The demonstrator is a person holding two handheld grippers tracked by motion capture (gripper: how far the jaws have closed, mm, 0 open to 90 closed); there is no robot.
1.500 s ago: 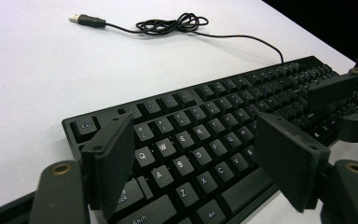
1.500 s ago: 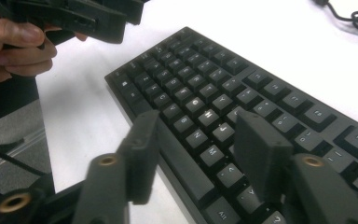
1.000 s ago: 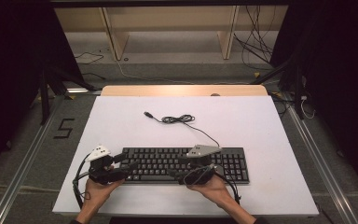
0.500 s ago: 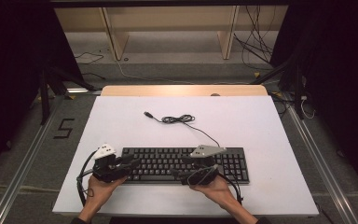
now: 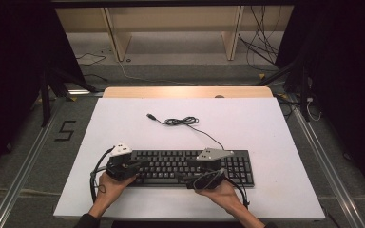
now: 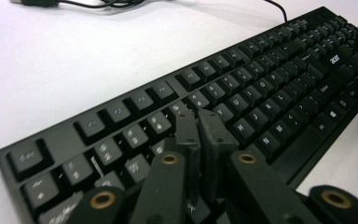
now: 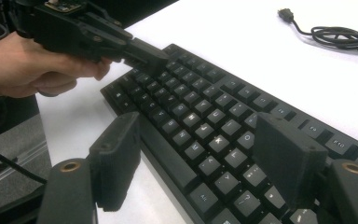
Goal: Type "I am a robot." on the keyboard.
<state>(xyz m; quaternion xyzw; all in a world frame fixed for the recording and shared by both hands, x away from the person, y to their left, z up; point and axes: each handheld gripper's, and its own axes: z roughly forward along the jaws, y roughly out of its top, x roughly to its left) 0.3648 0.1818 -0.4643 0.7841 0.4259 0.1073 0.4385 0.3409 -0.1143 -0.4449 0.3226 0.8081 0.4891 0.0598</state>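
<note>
A black keyboard point(image 5: 190, 167) lies flat on the white worktop point(image 5: 266, 123), near its front edge and roughly midway between the left and right edges, with its long side running along that edge. It is a full-size board with matt black keys bearing small white legends, a number pad at its right end and a small white maker's mark above the keys. Its thin black cable point(image 5: 185, 122) runs from the back of the board toward the middle of the worktop, where it lies in a loose coil and ends in a plug point(image 5: 149, 116). The left hand-held gripper point(image 6: 200, 128) hovers over the keyboard's left end; its jaws have just been closing and now stand pressed together with nothing between them, tips over the upper rows of keys. The right hand-held gripper point(image 7: 196, 163) is held over the front edge of the keyboard, right of its middle, jaws wide apart and empty, having opened a little further. A strip of pale wood point(image 5: 185, 92) shows along the worktop's far edge. Beyond it stand light wooden shelves point(image 5: 171, 28) on a grey floor with loose cables, and dark curtains close both sides.
</note>
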